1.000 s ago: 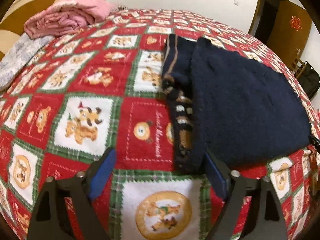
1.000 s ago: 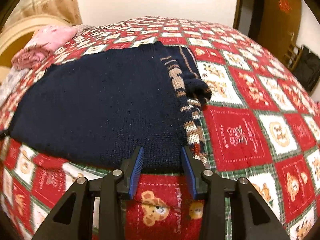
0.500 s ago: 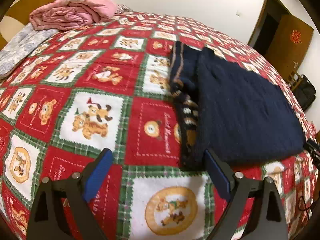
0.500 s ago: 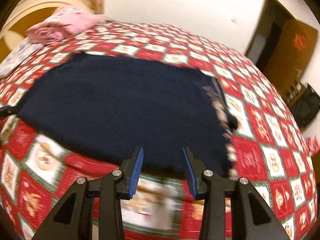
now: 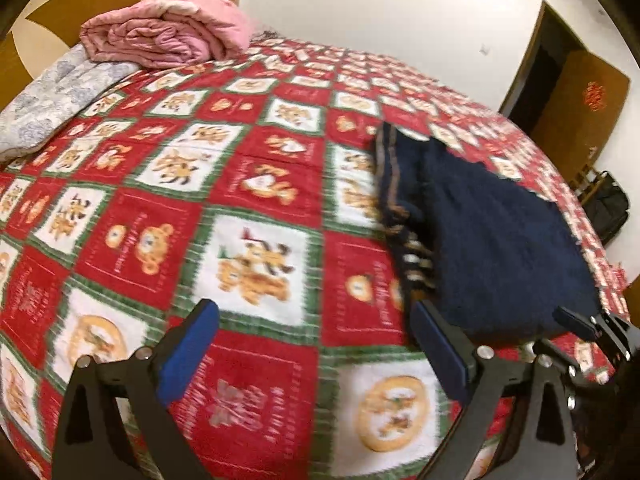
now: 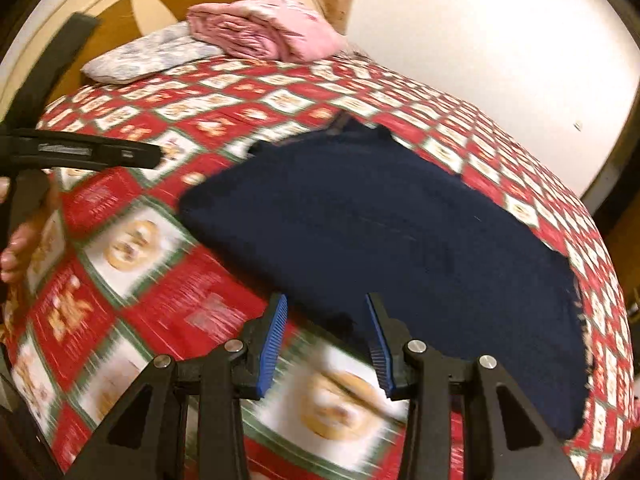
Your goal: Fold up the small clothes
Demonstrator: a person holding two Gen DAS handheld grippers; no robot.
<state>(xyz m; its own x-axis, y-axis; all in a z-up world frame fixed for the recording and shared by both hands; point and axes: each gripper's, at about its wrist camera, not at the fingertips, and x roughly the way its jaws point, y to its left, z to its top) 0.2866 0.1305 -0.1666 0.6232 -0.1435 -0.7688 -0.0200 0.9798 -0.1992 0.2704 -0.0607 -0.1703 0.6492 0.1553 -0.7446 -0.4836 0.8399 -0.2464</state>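
Note:
A navy knitted sweater [image 5: 500, 248] lies flat on the red bear-patterned bedspread [image 5: 256, 184], with its patterned sleeve [image 5: 400, 208] folded in along its left edge. My left gripper [image 5: 314, 344] is open wide over the bedspread, and its right finger stands just short of the sweater's near left corner. In the right wrist view the sweater [image 6: 400, 240] fills the middle. My right gripper [image 6: 326, 340] hovers at the sweater's near edge, open, with nothing between its blue pads. The right gripper's tip [image 5: 592, 328] also shows at the sweater's near right corner.
A folded pink quilt [image 5: 168, 36] and a grey floral pillow [image 5: 52, 92] lie at the head of the bed by the rounded headboard. A brown door [image 5: 576, 100] and a black bag [image 5: 608, 204] stand off to the right. A hand [image 6: 20, 240] holds the left gripper [image 6: 80, 152].
The right gripper has swept sideways along the sweater's near edge and rolled, so the sleeve side has left its view. The left gripper has drifted back a little. Both stay open.

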